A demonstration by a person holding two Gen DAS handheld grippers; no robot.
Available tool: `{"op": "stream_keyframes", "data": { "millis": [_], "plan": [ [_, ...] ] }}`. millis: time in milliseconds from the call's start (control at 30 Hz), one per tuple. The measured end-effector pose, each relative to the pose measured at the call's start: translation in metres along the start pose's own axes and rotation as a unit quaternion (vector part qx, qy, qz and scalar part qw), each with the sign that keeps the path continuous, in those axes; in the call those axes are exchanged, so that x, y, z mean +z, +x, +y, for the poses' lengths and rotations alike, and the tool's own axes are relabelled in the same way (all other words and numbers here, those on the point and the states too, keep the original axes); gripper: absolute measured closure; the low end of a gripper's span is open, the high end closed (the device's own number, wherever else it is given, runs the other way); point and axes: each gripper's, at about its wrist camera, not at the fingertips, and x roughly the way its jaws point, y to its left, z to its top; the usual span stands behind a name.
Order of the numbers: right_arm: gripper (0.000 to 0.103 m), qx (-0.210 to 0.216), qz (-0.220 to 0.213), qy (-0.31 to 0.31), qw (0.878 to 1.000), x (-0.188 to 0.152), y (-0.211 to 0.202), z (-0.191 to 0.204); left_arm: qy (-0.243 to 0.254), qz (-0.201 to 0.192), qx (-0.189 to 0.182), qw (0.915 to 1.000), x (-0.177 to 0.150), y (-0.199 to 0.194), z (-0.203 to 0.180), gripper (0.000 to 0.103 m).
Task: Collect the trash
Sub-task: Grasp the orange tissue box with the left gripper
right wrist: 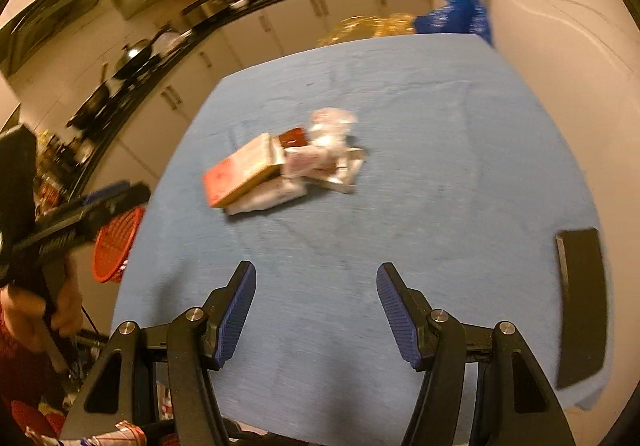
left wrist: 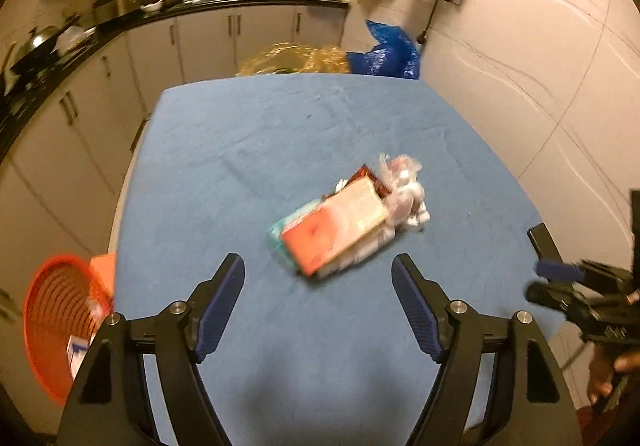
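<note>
**Both tongs empty over blue table, trash heap ahead**

Left gripper (left wrist: 318, 272): jaws stand wide apart, nothing btwn the blue pads, only the blue tablecloth (left wrist: 248, 150) under them. No earlier view given, so only the present state is told. The trash pile (left wrist: 348, 218) lies just ahead of the left tips and a bit to their right, apart from them — no contact. Pile is blurred; what can be made out: an orange-and-cream flat box (left wrist: 336, 224) on top, a pale teal packet under its near end, a dark red wrapper and crumpled clear/white plastic (left wrist: 404, 190) at the far end.

Right gripper (right wrist: 316, 286): jaws likewise spread, empty, cloth below. From this side the trash pile (right wrist: 282, 170) sits ahead and slightly left of the tips, farther off than it is from the left tongs. Orange box (right wrist: 240, 174) is on the near-left of the heap, plastic and a silvery packet on the far-right.

Other bits, relative to the tongs:
- Orange basket (left wrist: 60, 322) off the table edge, left of the left gripper, low down; a white-and-blue item lies inside. In the right wrist view the same basket (right wrist: 116, 246) shows left, beyond the table edge.
- Black flat slab (right wrist: 582, 306) on the cloth, right of the right gripper, near the table's edge.
- Blue plastic bag (left wrist: 388, 50) and a yellow-clear bag (left wrist: 292, 58) beyond the table's far edge, well ahead of both tongs.
- Kitchen counter (left wrist: 120, 22) w/ pans and dishes runs far left — blurred.

Each gripper shows in the other's view, held by a hand (right wrist: 60, 302).
</note>
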Motion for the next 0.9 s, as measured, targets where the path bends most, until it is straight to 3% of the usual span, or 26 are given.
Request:
{"op": "stream_keyframes", "data": {
  "millis": [200, 367, 433, 633, 767, 833, 900],
  "plan": [
    [0.036, -0.034, -0.008, 0.029, 0.999, -0.012, -0.021, -0.031, 0.012, 0.016, -0.015, 0.9997, 0.033, 0.05, 0.0, 0.028],
    [0.036, -0.06, -0.017, 0.059, 0.996, -0.022, -0.038, -0.051, -0.001, 0.067, -0.032, 0.9972, 0.047, 0.099, 0.009, 0.027],
    [0.036, -0.068, -0.02, 0.073, 0.995, -0.025, -0.043, -0.058, -0.01, 0.089, -0.06, 0.9942, 0.046, 0.111, 0.012, 0.027],
    [0.036, -0.078, -0.021, 0.089, 0.993, -0.029, -0.049, -0.061, 0.047, 0.111, -0.114, 0.9862, 0.03, 0.106, -0.01, 0.027],
    [0.036, -0.081, -0.016, 0.091, 0.992, -0.029, -0.047, -0.058, 0.093, 0.094, -0.095, 0.9867, 0.014, 0.097, -0.031, 0.027],
    [0.036, -0.082, -0.012, 0.085, 0.993, -0.028, -0.045, -0.055, 0.105, 0.091, -0.065, 0.9882, 0.012, 0.102, -0.035, 0.027],
    [0.036, -0.083, -0.01, 0.078, 0.993, -0.029, -0.045, -0.051, 0.099, 0.097, -0.062, 0.9885, 0.011, 0.11, -0.036, 0.027]
  ]
}}
